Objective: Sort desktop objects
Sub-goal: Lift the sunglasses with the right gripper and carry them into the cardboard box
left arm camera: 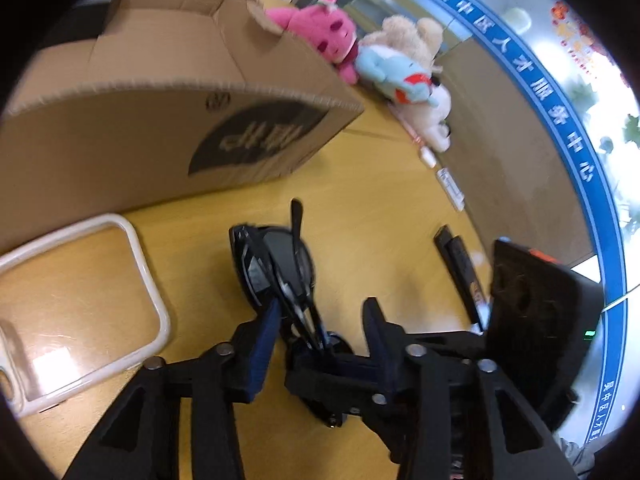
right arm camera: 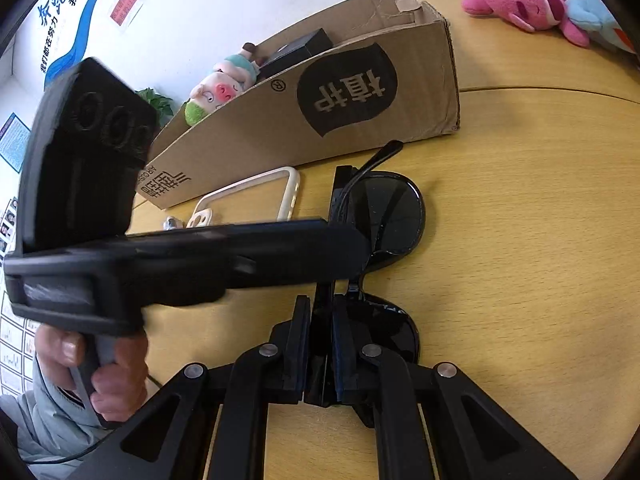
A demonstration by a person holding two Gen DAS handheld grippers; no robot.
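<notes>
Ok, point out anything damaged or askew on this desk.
The cardboard box has a torn, ragged flap at its far corner. The sunglasses lie with one temple arm sticking up. Nothing looks spilled.

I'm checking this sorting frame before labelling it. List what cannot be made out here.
- Sunglasses: the near lens is hidden behind the right gripper in the right wrist view; the left gripper's body crosses the frame's middle.
- Cardboard box: most of its inside is hidden by its own wall in the left wrist view.
- Phone case: cut off by the left edge there.
- Small white items by the table's far edge: too small and blurred to name.
</notes>
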